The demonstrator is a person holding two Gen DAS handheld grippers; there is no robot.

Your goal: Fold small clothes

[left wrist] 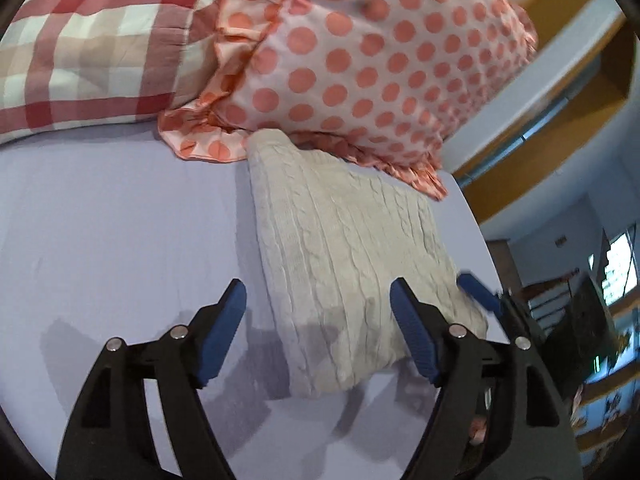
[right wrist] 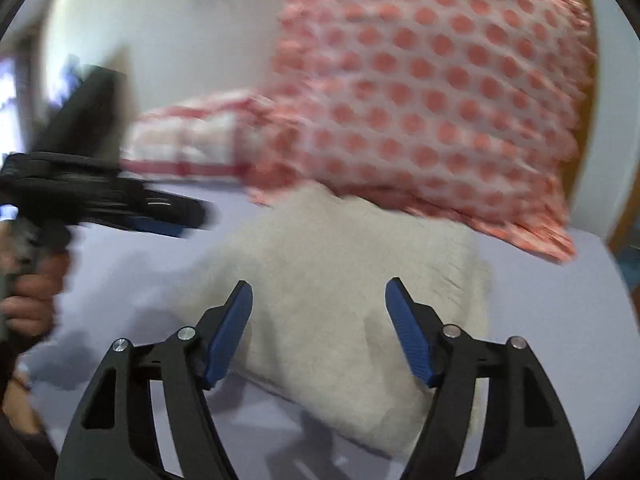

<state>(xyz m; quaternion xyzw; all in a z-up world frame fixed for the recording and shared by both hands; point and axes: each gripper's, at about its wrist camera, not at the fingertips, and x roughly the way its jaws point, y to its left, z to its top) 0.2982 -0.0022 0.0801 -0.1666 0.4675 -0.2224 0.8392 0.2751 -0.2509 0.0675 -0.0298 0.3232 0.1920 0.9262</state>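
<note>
A cream cable-knit sweater (left wrist: 344, 256) lies folded into a thick rectangle on the lilac bedsheet (left wrist: 120, 220), its far end against the dotted pillow. My left gripper (left wrist: 318, 292) is open and empty, hovering over the sweater's near end. The right gripper's blue pad (left wrist: 478, 290) pokes in at the sweater's right edge. In the right wrist view, which is motion-blurred, the sweater (right wrist: 344, 300) lies just ahead of my right gripper (right wrist: 318, 292), which is open and empty. The left gripper (right wrist: 160, 216) is seen at the left, held in a hand.
A pink pillow with orange dots (left wrist: 372, 60) and a red-checked pillow (left wrist: 92, 52) lie at the bed's head. The bed's right edge (left wrist: 476, 220) drops off to a room with yellow wood trim (left wrist: 560, 128).
</note>
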